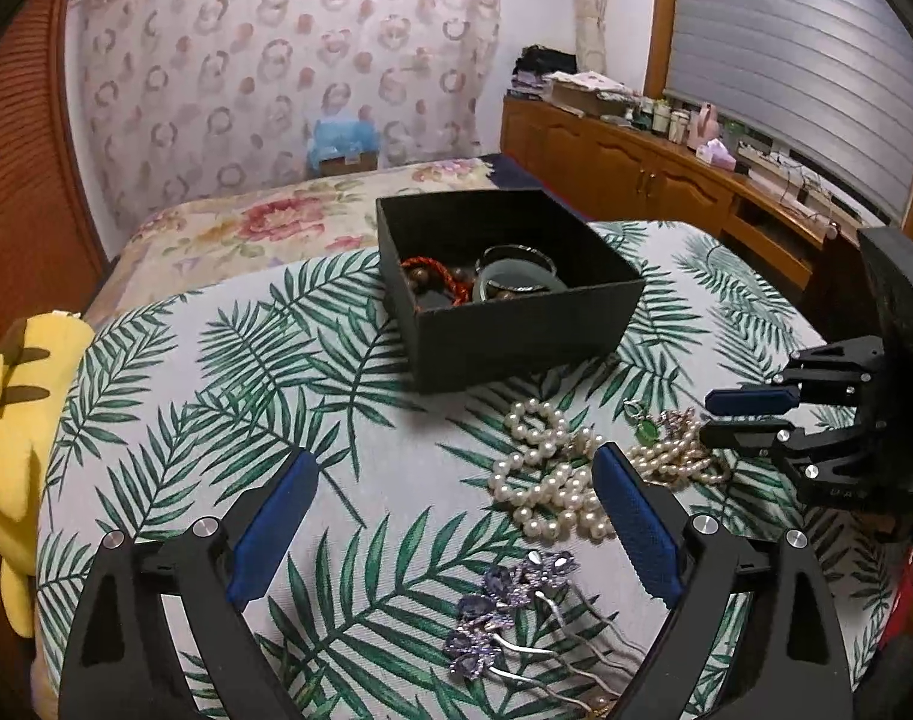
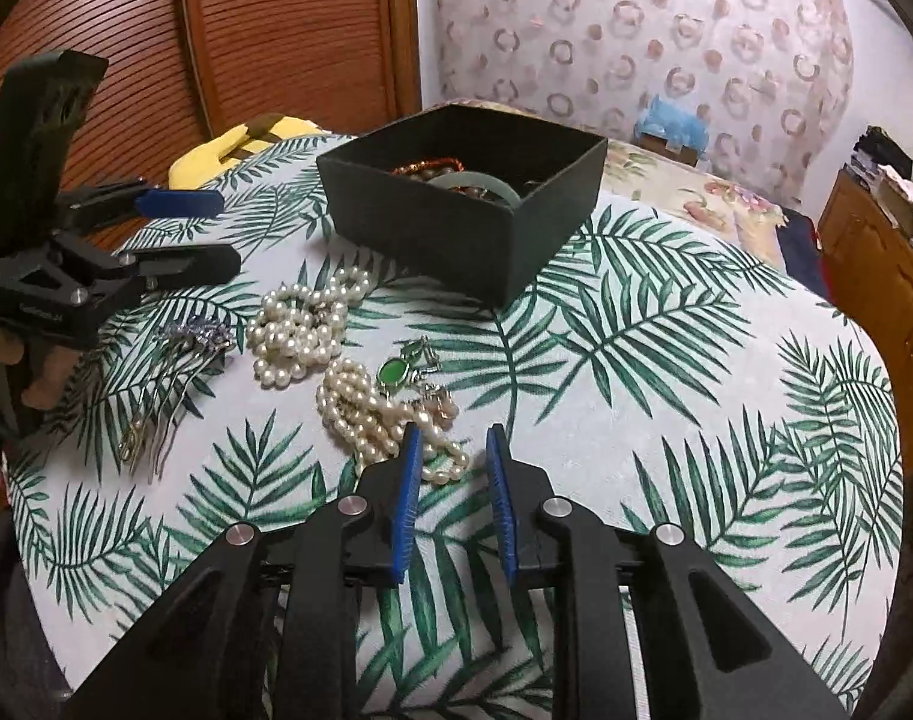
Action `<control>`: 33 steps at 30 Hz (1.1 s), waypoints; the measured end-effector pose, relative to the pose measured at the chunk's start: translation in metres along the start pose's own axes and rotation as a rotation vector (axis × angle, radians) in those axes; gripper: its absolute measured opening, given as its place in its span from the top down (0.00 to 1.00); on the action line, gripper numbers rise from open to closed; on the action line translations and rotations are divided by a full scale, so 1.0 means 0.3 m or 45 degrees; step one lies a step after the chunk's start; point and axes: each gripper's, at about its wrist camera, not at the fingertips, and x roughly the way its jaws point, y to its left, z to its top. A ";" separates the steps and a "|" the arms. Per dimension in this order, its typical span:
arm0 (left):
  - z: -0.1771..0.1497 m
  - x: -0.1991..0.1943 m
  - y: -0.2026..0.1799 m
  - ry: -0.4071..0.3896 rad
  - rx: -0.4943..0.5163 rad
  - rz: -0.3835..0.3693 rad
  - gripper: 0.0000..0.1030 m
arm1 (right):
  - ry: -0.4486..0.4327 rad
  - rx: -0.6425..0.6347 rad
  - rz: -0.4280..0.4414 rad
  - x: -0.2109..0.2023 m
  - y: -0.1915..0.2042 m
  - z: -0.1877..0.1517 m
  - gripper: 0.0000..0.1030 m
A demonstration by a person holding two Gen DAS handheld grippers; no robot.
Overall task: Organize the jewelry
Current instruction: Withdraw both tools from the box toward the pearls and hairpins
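A black box (image 1: 510, 324) (image 2: 468, 222) stands open on the palm-leaf cloth, with a jade bangle (image 1: 519, 279) and a red beaded strand (image 1: 438, 276) inside. In front of it lie a round-pearl necklace (image 1: 546, 474) (image 2: 300, 330), a small-pearl strand (image 1: 672, 456) (image 2: 366, 414), a green pendant (image 1: 647, 431) (image 2: 393, 372) and a purple hair comb (image 1: 510, 618) (image 2: 180, 372). My left gripper (image 1: 454, 455) (image 2: 228, 234) is wide open over the comb, holding nothing. My right gripper (image 2: 453, 435) (image 1: 711, 420) is narrowly open just above the small-pearl strand's end; its pads press on nothing.
A yellow plush toy (image 1: 12, 420) (image 2: 240, 144) lies at the cloth's far left edge. Beyond the box is a floral bedspread (image 1: 246, 228). A wooden cabinet (image 1: 636, 168) with clutter runs along the right wall, and a slatted wooden door (image 2: 276, 30) stands behind.
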 end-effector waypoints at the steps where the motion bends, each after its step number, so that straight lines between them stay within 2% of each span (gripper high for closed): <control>1: 0.001 0.006 0.004 0.012 -0.005 0.003 0.13 | 0.003 -0.009 -0.013 0.004 0.003 0.007 0.77; 8: 0.006 0.036 0.013 0.062 -0.010 -0.007 0.13 | 0.026 -0.017 0.017 0.012 -0.003 0.029 0.91; 21: 0.011 0.073 0.001 0.092 0.006 -0.024 0.13 | 0.018 0.027 0.108 0.022 -0.007 0.049 0.91; 33: 0.002 0.064 -0.014 0.087 0.013 -0.023 0.13 | 0.049 0.023 0.076 -0.009 -0.011 0.009 0.91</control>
